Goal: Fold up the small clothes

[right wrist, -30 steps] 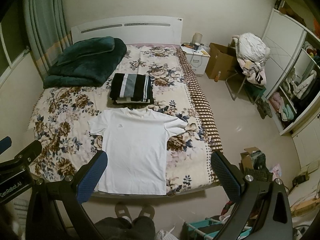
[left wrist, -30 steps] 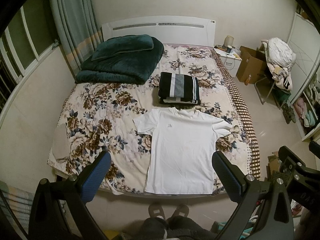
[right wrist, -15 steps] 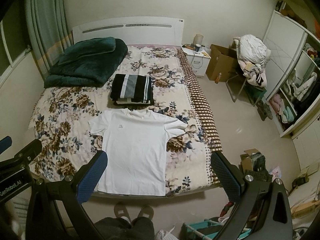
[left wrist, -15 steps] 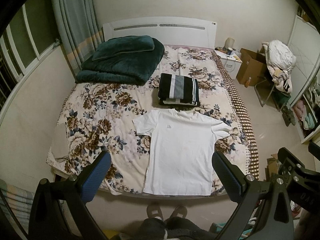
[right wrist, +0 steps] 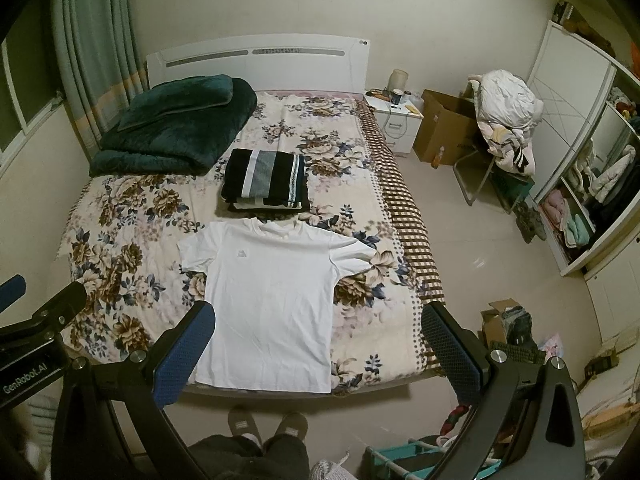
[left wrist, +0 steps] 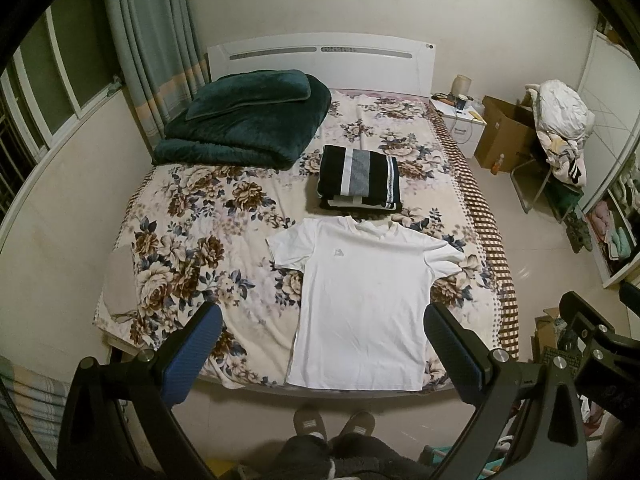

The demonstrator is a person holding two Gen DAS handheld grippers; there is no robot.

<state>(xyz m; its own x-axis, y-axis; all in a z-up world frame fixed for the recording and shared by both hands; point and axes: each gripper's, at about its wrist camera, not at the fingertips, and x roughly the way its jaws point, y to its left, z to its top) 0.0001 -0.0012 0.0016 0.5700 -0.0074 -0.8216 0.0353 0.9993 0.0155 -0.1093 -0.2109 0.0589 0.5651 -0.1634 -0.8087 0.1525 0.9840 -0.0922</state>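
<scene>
A white T-shirt [left wrist: 362,304] lies flat on the bed [left wrist: 192,248], near the foot end. Its front faces up, both short sleeves are spread out, and its bottom edge sits right at the edge of the bed. Just behind its collar is a pile of folded clothes [left wrist: 358,178] with a black and grey striped one on top. A big dark green blanket [left wrist: 244,124] is folded near the headboard.

The left hand-held gripper [left wrist: 322,344] is wide open and holds nothing. The right hand-held gripper [right wrist: 318,344] is wide open and empty too. Both hang high in the air, well apart from the shirt. The person's slippers [left wrist: 334,424] stand at the foot of the bed.

The folding has not started, I think. To do it well, come down low to the shirt. Take one sleeve and the bottom corner on the same side, one in each gripper. Pinch only the shirt, not the flowery sheet under it. Lift a little and lay that side over the middle, nice and smooth.

Compared with a second ago, not much is different. The shirt looks a tiny bit farther off, so the grippers seem to have pulled back a little. They were open then too. The shirt has not moved.
</scene>
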